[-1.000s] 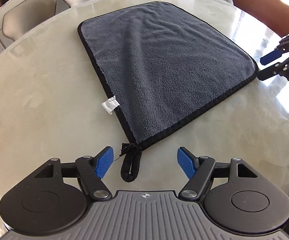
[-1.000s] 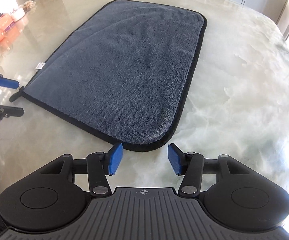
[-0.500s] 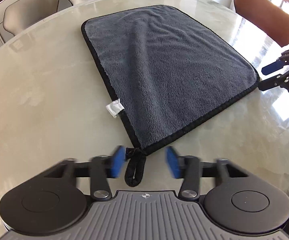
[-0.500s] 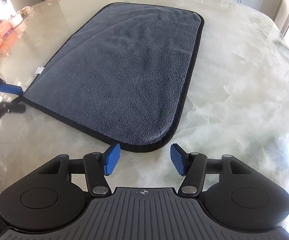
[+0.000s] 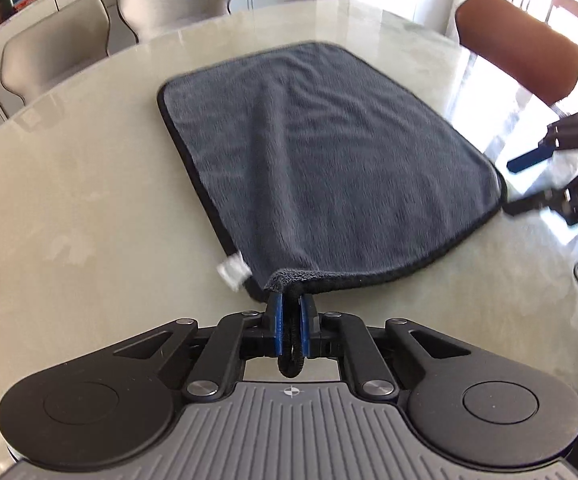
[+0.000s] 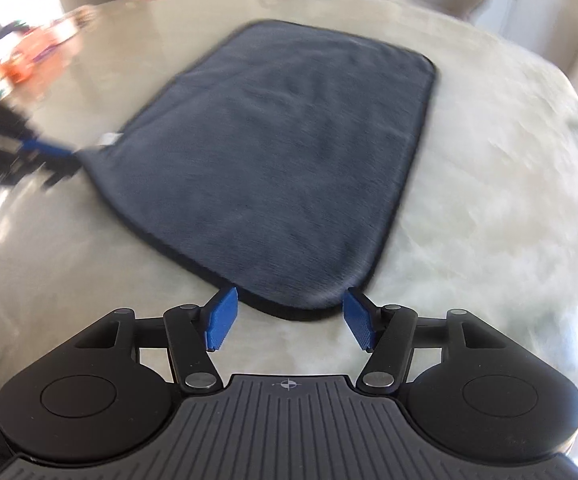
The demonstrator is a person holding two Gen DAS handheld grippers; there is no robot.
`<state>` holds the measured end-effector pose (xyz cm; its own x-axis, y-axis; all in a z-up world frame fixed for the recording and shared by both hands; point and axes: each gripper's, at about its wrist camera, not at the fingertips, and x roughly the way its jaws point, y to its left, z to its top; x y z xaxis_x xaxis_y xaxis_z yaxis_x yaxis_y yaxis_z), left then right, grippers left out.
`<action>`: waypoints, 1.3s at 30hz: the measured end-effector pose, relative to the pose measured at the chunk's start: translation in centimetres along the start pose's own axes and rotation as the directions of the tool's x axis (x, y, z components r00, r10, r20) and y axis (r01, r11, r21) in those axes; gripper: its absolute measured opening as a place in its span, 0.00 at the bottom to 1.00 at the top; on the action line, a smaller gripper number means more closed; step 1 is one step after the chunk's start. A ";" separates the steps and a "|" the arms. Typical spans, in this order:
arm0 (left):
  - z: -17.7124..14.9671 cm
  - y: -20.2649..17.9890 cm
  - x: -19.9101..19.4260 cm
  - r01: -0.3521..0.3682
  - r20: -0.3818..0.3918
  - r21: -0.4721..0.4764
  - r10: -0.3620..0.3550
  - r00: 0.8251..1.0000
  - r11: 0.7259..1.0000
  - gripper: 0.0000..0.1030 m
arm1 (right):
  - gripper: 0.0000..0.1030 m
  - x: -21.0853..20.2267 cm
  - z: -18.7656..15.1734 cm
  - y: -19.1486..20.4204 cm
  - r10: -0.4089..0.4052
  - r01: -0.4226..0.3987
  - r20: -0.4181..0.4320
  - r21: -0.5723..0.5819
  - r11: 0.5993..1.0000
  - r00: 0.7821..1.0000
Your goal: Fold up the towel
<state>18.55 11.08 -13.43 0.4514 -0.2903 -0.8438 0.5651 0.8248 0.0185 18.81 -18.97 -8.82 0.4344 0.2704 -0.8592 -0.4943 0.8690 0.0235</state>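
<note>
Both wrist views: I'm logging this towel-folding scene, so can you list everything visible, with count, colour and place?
towel: one, dark grey with black edging, flat on the table, near left corner lifted
hanging loop: one, black, at that corner, between the left fingers
label: one, white, on the towel's left edge
table: one, pale marble-look, under everything
chairs: two beige, one brown, behind the table
left gripper: black with blue pads, shut on the towel's corner
right gripper: black with blue pads, open, straddling the near right corner

Pale marbled tabletop (image 5: 89,208), glossy and rounded. A dark grey towel (image 5: 329,160) with black edging lies across its middle, mostly flat, one near corner raised off the surface, small white tag (image 5: 233,275) there.
</note>
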 end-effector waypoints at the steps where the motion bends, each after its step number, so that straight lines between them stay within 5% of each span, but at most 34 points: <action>1: 0.4 0.1 -0.1 -0.002 0.011 -0.001 0.002 1.000 1.000 0.07 | 0.61 0.1 0.0 0.6 0.001 -0.001 0.006 -0.032 0.999 1.000; 8: 1.9 -0.1 -0.3 -0.005 0.046 0.016 0.005 0.999 1.000 0.07 | 0.61 0.9 -0.4 3.8 -0.028 0.031 0.016 -0.216 0.976 0.999; 21: 2.4 0.5 -1.6 -0.013 0.088 0.009 0.012 0.996 1.000 0.06 | 0.61 1.9 -0.5 4.2 -0.099 0.106 0.040 -0.269 0.957 0.994; 23: 2.4 0.6 -1.9 -0.016 0.094 0.005 0.015 0.995 1.000 0.06 | 0.56 1.9 -0.6 4.1 -0.111 0.120 0.049 -0.287 0.950 0.993; 25: 2.4 0.7 -1.9 -0.015 0.093 0.005 0.015 0.996 1.000 0.06 | 0.27 1.9 -0.4 3.6 -0.090 0.097 0.038 -0.261 0.960 0.995; 27: 2.3 0.7 -1.9 -0.015 0.089 0.006 0.015 0.996 1.000 0.06 | 0.14 2.0 -0.1 2.9 -0.056 0.059 0.018 -0.205 0.977 0.998; 31: 2.1 0.7 -1.8 -0.019 0.082 0.009 0.019 0.996 1.000 0.06 | 0.06 1.4 0.2 2.4 -0.061 0.068 0.041 -0.176 0.982 0.997; 39: 2.8 1.1 -1.7 -0.045 0.096 0.021 0.043 0.994 0.999 0.06 | 0.06 -0.1 2.2 0.9 -0.040 0.051 0.099 -0.109 0.993 0.994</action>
<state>20.31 11.13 -10.50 0.5391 -0.3000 -0.7870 0.5588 0.8265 0.0678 19.97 -17.29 -7.60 0.5263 0.2749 -0.8046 -0.5508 0.8312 -0.0764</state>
